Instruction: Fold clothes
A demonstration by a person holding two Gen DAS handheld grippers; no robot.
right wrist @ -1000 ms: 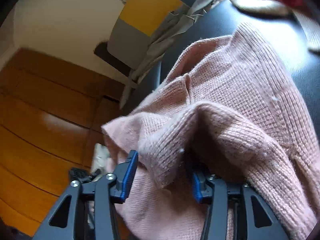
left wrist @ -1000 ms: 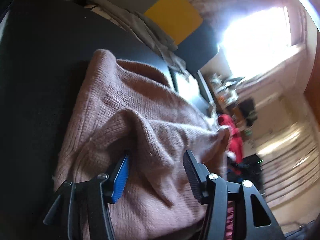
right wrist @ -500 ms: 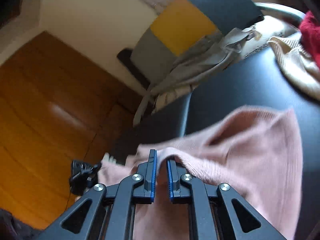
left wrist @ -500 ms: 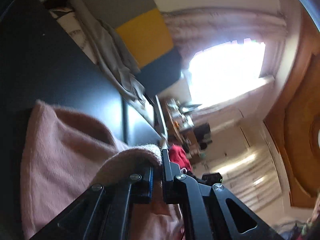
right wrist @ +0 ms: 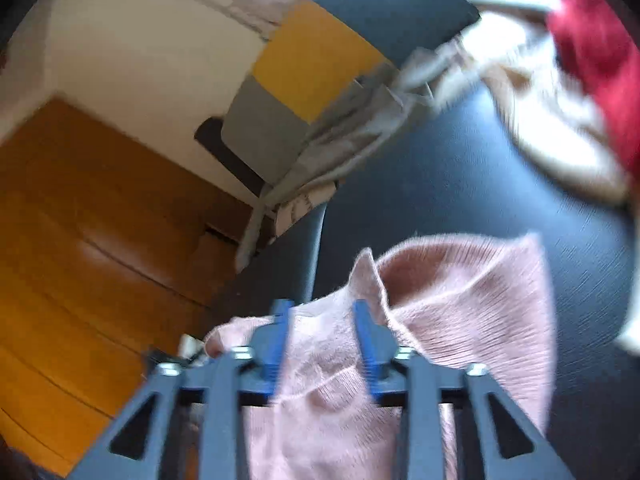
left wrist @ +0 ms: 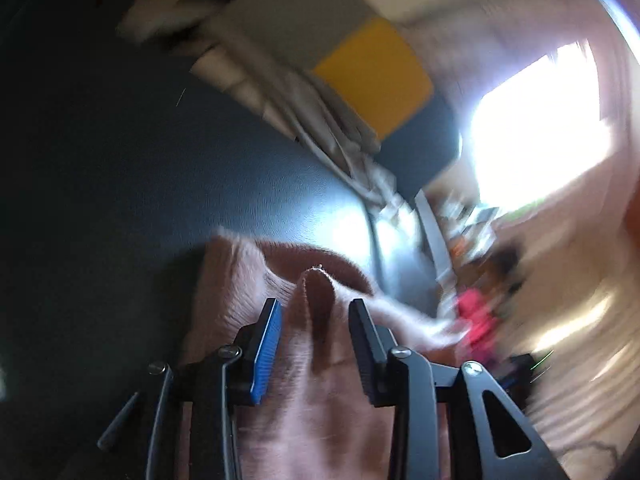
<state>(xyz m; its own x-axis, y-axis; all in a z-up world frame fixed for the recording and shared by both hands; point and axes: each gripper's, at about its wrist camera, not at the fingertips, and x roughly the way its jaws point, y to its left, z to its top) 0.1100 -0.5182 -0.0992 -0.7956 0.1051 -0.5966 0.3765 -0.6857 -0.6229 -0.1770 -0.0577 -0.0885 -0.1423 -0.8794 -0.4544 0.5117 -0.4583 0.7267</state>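
Observation:
A pink knit sweater (left wrist: pixel 236 292) lies bunched on a dark leather surface (left wrist: pixel 160 160). In the left wrist view a raised fold of it stands between the fingers of my left gripper (left wrist: pixel 314 306). The jaws are opening, and the pads stand off the fold on both sides. In the right wrist view the sweater (right wrist: pixel 480 300) spreads under and between the fingers of my right gripper (right wrist: pixel 320 308). Those jaws are opening too, with cloth in the gap but not pinched. Both views are blurred by motion.
Grey clothes (right wrist: pixel 352 132) hang over a yellow and grey cushion (right wrist: pixel 316 60) at the far edge of the dark surface (right wrist: pixel 460 184). A beige garment (right wrist: pixel 552 128) and a red one (right wrist: pixel 600 52) lie to the right. Wooden panelling (right wrist: pixel 80 240) fills the left.
A second ago both grippers stood open over the sweater. Half a second ago each was shut on a fold and lifting it. Now both pairs of jaws have parted again.

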